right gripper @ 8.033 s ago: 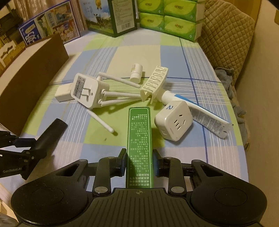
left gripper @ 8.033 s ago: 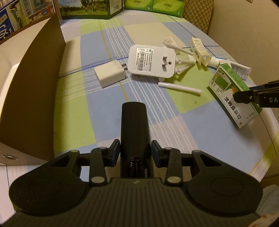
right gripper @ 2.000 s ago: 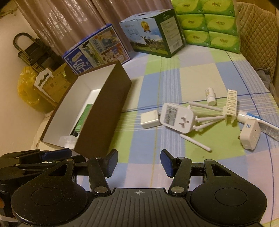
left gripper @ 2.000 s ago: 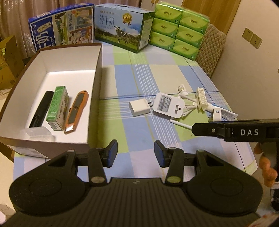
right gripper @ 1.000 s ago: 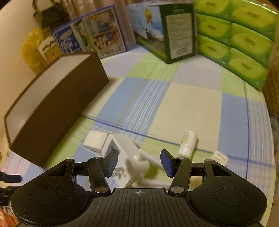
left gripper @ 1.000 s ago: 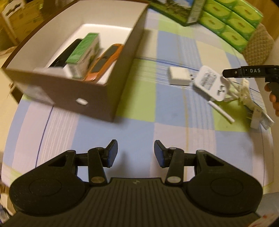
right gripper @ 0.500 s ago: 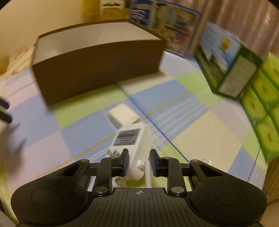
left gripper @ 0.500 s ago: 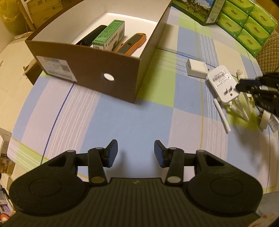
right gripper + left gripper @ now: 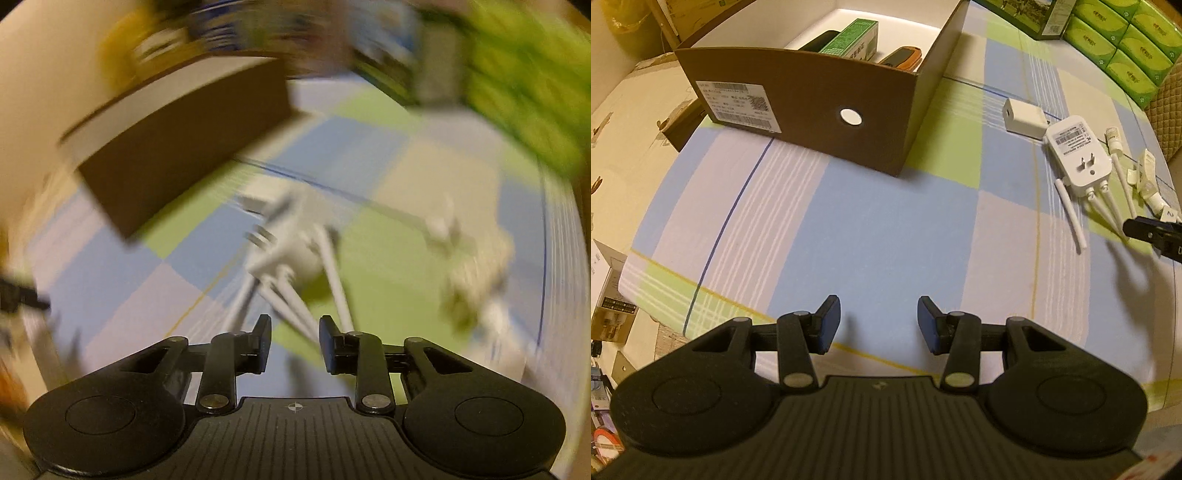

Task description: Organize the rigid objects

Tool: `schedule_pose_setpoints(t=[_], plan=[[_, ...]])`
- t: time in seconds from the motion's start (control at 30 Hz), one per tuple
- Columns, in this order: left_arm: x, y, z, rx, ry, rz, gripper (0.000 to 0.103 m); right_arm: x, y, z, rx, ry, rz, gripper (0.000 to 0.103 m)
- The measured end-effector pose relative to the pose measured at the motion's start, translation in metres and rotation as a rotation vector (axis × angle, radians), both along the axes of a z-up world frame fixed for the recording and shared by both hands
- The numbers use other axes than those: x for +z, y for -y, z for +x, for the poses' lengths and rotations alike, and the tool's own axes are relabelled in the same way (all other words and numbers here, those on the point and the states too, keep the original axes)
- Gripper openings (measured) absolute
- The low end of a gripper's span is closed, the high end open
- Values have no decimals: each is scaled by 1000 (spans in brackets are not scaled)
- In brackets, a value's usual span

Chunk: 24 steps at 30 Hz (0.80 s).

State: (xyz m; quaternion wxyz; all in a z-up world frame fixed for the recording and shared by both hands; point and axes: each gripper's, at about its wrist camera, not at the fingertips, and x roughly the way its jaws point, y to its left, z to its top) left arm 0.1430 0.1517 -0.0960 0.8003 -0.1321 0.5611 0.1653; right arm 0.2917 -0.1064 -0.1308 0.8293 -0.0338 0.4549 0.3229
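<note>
Checkered tablecloth (image 9: 871, 229); right claw (image 9: 294, 338) parted at white router (image 9: 291, 247) antennas.

We've got a blue, green and pale lilac checked tablecloth (image 9: 879, 229), a brown cardboard box (image 9: 812, 99) with a white inside, a white antenna plug thing (image 9: 1078, 155), bright green tissue packs (image 9: 1123, 40), black grippers with blue pads (image 9: 827, 325).

Left wrist view: high above the checkered bench (image 9: 879, 229), looking down toward the cardboard box (image 9: 812, 107). Right wrist view (heavily blurred): lower, close behind the white router (image 9: 291, 243). Shared: router (image 9: 1078, 155), box (image 9: 177, 155), bench.
</note>
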Motion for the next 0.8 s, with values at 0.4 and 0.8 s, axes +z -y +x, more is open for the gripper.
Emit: schedule_pose_setpoints(t=[0.4, 0.8], plan=[[7, -19, 5, -65, 27, 8, 41, -22, -51, -25, 361, 355, -274, 26], [2, -59, -8, -78, 25, -3, 41, -2, -33, -13, 113, 12, 81, 3]])
